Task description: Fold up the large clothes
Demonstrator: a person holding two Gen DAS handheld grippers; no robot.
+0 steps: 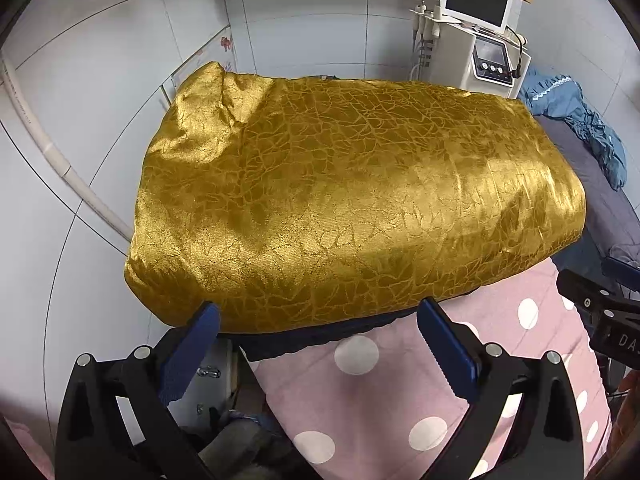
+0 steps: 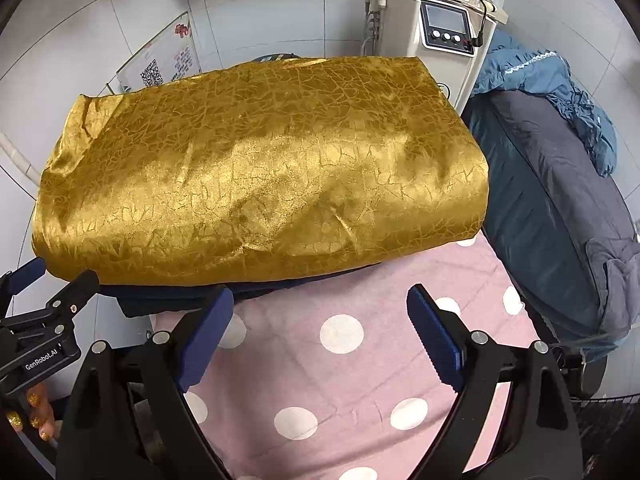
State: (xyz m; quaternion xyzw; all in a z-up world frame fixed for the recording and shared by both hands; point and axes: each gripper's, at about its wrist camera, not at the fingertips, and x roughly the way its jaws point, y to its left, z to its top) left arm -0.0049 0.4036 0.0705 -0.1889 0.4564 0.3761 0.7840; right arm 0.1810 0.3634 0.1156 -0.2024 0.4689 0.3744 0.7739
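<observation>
Gold cloth lies crosswise just ahead of your left tongs and right tongs, both released, left nearer its edge.

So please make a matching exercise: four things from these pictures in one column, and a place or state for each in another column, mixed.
Things:
1. shiny gold crackle-patterned cloth
2. pink sheet with white dots
3. blue ruffled garment
4. white machine with a screen

Places or states:
A. crumpled at the far right
B. stands against the back wall
C. lies folded, over a dark cloth
D. spread flat under both open grippers

Pairs: 1-C, 2-D, 3-A, 4-B
</observation>
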